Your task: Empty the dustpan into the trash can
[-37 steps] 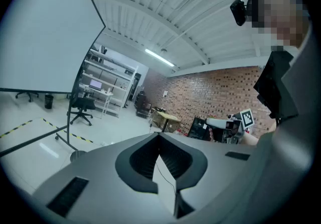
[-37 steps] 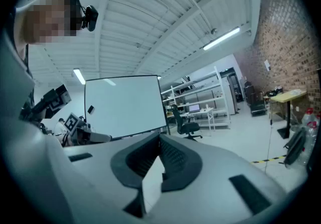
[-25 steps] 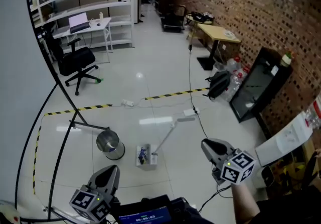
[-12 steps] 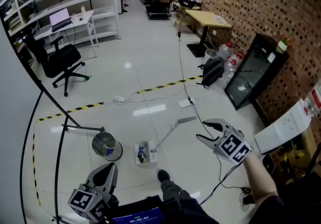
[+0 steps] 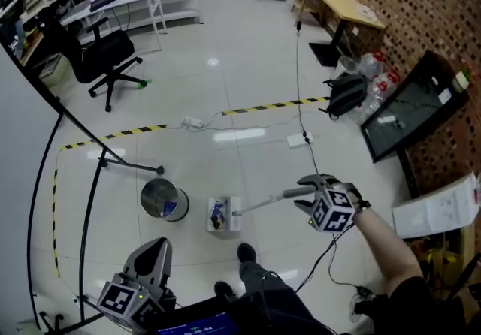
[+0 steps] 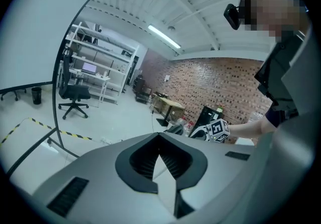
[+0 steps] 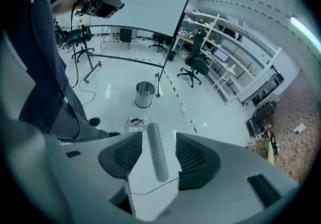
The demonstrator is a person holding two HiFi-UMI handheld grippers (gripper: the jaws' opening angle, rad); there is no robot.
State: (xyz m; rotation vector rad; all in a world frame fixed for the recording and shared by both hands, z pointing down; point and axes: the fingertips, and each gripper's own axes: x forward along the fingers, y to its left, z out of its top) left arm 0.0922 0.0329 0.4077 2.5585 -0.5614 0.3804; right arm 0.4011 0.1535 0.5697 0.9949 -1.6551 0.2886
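Observation:
A white dustpan (image 5: 223, 215) with small rubbish in it lies on the floor, its long grey handle (image 5: 263, 203) slanting up to the right. A steel trash can (image 5: 164, 198) stands just left of the dustpan. My right gripper (image 5: 304, 192) is at the handle's upper end. In the right gripper view the handle (image 7: 156, 153) runs between the jaws of that gripper (image 7: 156, 137), which have just been opening and do not press it. Past them are the dustpan (image 7: 136, 122) and the can (image 7: 144, 94). My left gripper (image 5: 159, 247) hangs low at the left, shut and empty (image 6: 160, 136).
A black stand's legs (image 5: 124, 167) and curved pole reach the floor left of the can. Yellow-black tape (image 5: 143, 131) crosses the floor behind, and a cable (image 5: 301, 112) runs down toward my right gripper. A person's shoe (image 5: 246, 252) is close below the dustpan. A dark screen (image 5: 409, 116) leans on the brick wall.
My right gripper has dropped and swung in to the handle's end, rolling over and opening its jaws around it. My left gripper stays low at the left, still shut.

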